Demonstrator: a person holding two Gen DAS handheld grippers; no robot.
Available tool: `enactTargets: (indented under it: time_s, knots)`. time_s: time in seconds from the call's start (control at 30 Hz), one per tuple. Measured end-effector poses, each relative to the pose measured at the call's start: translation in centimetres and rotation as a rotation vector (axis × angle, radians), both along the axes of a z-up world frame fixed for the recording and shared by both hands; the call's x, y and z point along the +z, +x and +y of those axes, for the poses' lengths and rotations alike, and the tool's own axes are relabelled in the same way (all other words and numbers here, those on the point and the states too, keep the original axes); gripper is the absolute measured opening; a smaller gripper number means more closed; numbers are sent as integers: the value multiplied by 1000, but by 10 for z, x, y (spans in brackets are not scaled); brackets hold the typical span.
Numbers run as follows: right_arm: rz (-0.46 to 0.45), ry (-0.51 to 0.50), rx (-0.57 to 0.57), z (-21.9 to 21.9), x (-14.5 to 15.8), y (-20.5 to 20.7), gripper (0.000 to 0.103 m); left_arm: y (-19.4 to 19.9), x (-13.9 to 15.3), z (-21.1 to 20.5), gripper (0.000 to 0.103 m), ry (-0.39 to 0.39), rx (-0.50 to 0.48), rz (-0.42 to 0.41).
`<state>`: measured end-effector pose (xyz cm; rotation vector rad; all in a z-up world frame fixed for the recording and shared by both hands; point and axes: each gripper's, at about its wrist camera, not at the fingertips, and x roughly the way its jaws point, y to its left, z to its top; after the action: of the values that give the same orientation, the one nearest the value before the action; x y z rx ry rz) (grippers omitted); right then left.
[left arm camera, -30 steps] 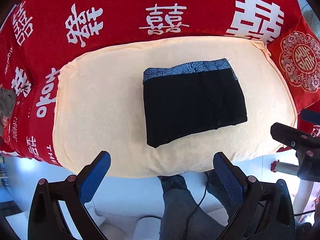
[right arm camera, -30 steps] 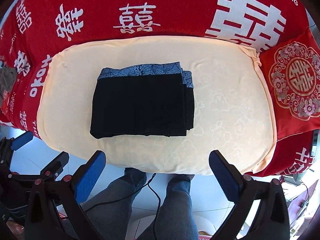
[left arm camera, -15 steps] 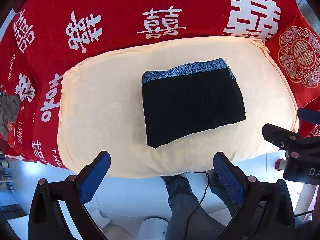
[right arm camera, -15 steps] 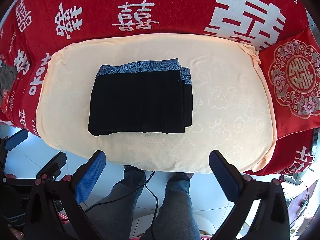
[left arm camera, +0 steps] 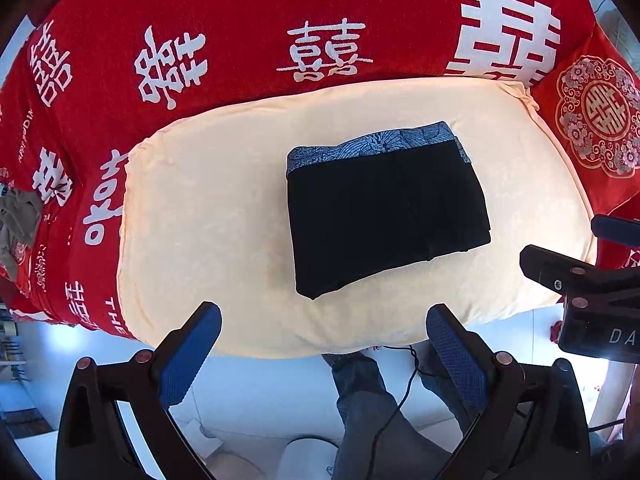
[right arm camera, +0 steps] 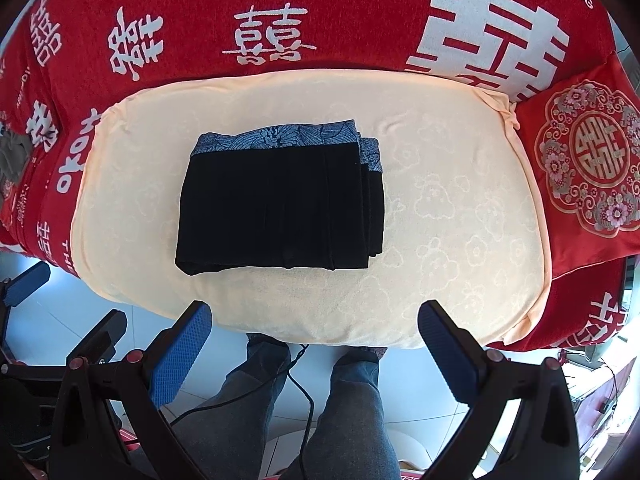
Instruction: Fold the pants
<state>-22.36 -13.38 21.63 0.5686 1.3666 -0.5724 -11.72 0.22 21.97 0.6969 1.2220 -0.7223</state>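
The black pants [left arm camera: 384,212] with a blue patterned waistband lie folded in a compact rectangle on the cream cushion [left arm camera: 200,208]; they also show in the right wrist view [right arm camera: 280,204]. My left gripper [left arm camera: 324,352] is open and empty, held back from the cushion's front edge, above the floor. My right gripper [right arm camera: 314,352] is open and empty, also back from the front edge. Neither touches the pants. The right gripper's body shows at the right edge of the left wrist view [left arm camera: 588,280].
A red blanket with white characters [right arm camera: 280,8] covers the sofa around the cream cushion [right arm camera: 460,208]. A red embroidered pillow [right arm camera: 588,160] stands at the right. A grey cloth [left arm camera: 18,216] lies at far left. The person's legs [right arm camera: 352,408] and a cable are below.
Both grippers have drawn back slightly from the cushion; the pants look a little farther away and lie unmoved. Both stay open.
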Motion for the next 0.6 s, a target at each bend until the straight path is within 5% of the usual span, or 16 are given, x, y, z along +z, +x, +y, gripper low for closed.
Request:
enactTargets:
  time_s: [0.6]
  knots:
    - [6, -4, -7, -3, 0, 1, 103, 0, 0, -3, 103, -9, -12, 9]
